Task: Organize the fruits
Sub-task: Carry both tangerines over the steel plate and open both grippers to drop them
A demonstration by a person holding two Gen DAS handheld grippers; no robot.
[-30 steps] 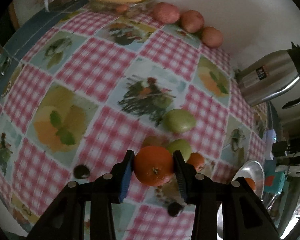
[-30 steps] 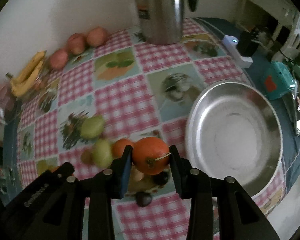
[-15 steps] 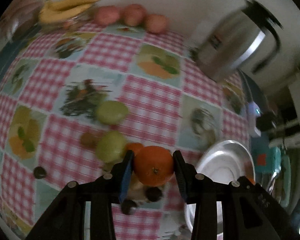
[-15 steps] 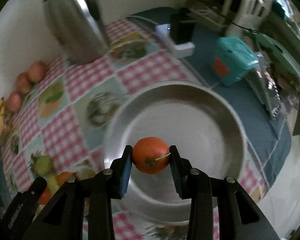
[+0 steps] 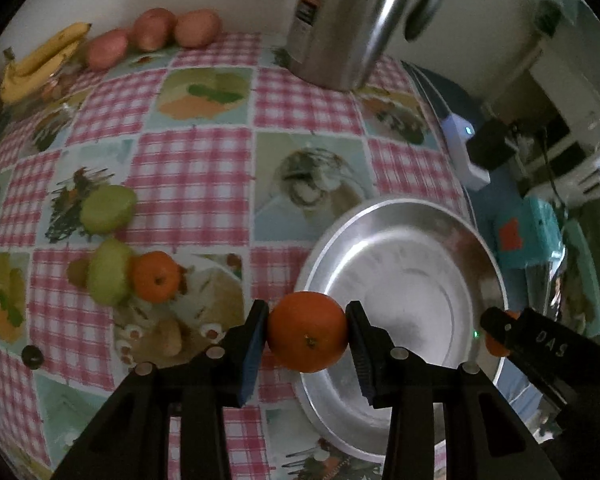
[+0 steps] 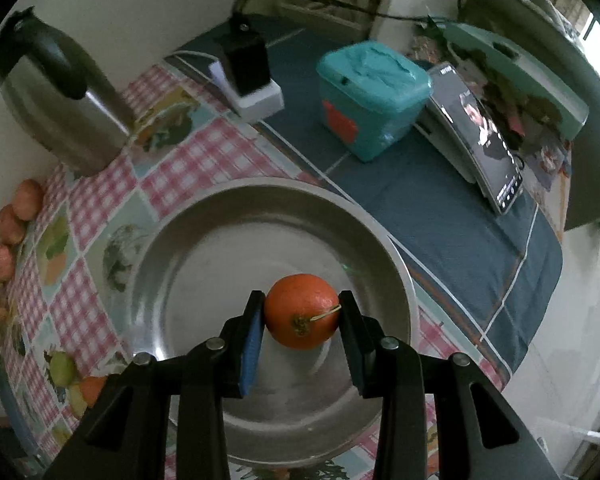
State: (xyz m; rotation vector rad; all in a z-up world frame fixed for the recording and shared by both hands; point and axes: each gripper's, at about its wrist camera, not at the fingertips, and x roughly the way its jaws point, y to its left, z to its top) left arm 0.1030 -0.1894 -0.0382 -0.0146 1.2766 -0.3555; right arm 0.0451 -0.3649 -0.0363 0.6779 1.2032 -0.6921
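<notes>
Left wrist view: your left gripper [image 5: 307, 336] clamps a round orange tangerine [image 5: 307, 331] over the left rim of the shiny round metal plate [image 5: 412, 264], whose floor lies bare.

Right wrist view: your right gripper [image 6: 301, 317] clamps a stemmed orange tangerine [image 6: 302, 311] above the plate's [image 6: 204, 264] middle, rim well clear all round.
</notes>
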